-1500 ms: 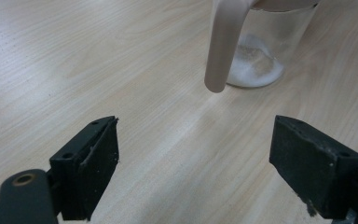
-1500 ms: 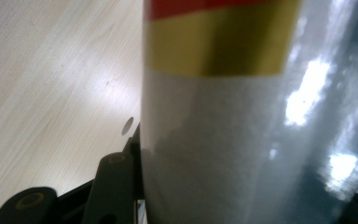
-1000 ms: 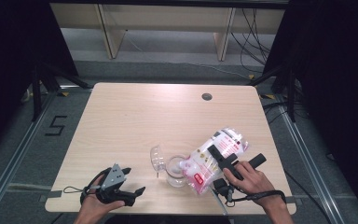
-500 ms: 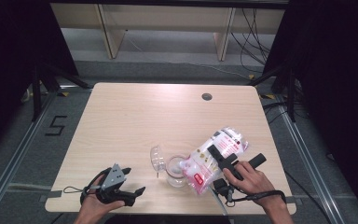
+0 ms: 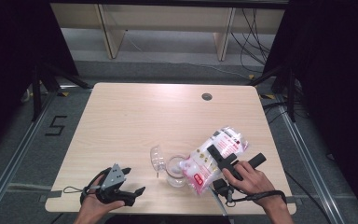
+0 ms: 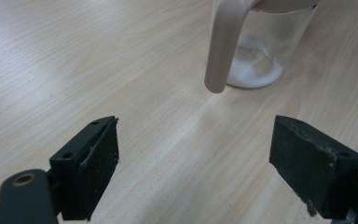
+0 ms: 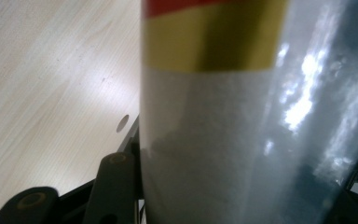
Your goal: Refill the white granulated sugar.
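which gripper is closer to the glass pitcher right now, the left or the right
The right. The right gripper holds the plastic bag tilted with its lower end over the glass pitcher. The left gripper rests open on the table, apart from the pitcher on its handle side.

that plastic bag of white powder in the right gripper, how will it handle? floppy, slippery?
Probably floppy: the bag bulges and sags around the right gripper, tilted over the glass jar. Its glossy film, seen in the right gripper view, suggests it may slip. Contents likely shift as it tips, so weight could move toward the mouth.
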{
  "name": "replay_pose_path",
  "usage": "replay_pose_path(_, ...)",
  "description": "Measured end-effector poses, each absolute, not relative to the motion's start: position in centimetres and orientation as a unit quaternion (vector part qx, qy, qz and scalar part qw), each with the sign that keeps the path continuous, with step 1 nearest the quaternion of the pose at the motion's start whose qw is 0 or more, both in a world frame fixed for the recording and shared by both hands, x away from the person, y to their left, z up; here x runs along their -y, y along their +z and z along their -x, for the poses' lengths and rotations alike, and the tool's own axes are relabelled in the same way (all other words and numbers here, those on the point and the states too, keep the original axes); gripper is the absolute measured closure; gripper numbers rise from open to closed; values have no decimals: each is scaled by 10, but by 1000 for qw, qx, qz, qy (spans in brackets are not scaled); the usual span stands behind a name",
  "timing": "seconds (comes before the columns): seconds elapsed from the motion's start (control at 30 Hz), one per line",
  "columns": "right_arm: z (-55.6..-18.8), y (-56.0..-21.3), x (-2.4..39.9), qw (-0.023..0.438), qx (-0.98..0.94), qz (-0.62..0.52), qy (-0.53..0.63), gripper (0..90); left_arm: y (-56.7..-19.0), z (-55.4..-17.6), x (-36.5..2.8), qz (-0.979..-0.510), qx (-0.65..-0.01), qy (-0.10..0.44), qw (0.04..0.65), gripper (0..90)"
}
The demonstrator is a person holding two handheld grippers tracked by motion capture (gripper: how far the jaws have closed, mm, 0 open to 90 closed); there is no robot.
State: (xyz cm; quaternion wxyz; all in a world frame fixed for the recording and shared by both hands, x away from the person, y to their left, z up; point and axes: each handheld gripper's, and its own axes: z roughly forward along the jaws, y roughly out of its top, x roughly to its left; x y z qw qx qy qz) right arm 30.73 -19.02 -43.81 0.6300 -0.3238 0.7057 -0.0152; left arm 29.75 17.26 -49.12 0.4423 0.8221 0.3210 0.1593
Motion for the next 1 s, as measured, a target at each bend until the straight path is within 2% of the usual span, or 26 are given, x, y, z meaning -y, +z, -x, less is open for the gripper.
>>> replay_pose_path(1.0,-308,-437,191,628,-707,325,-8,568,-491,-298,-173,-822,-320,161,443,153)
